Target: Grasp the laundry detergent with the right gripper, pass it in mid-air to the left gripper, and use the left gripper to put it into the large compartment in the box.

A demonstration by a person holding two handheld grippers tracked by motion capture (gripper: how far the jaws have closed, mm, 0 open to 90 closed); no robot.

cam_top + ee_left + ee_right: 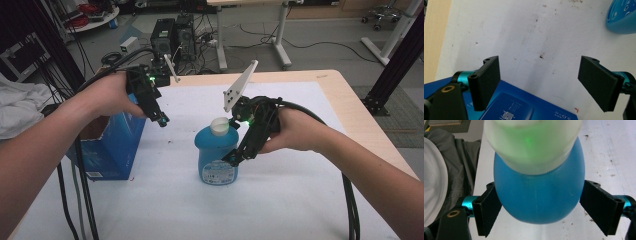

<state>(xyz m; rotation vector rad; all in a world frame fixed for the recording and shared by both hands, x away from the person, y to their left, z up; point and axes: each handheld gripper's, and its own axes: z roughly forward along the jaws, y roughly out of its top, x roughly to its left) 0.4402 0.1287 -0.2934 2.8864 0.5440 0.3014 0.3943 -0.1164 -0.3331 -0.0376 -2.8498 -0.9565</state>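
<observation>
A blue bottle [217,155] with a white cap [219,126] stands upright in the middle of the white table cover [300,200]. My right gripper [232,160] reaches down over it from the right, open. In the right gripper view the bottle's blue body [539,197] sits between the jaws under the blurred cap [531,145]; the left jaw is at its edge and the right jaw stands a little off. My left gripper [162,121] hangs open above the blue box [115,145], with nothing between its jaws [541,82]. The bottle [621,20] shows at the top right corner there.
The blue cardboard box [524,107] stands at the table's left edge. Grey and white cloth [446,170] lies off the left side. Computer towers [172,35] and cables sit on the floor beyond the far edge. Bare stained cover [536,37] lies between box and bottle.
</observation>
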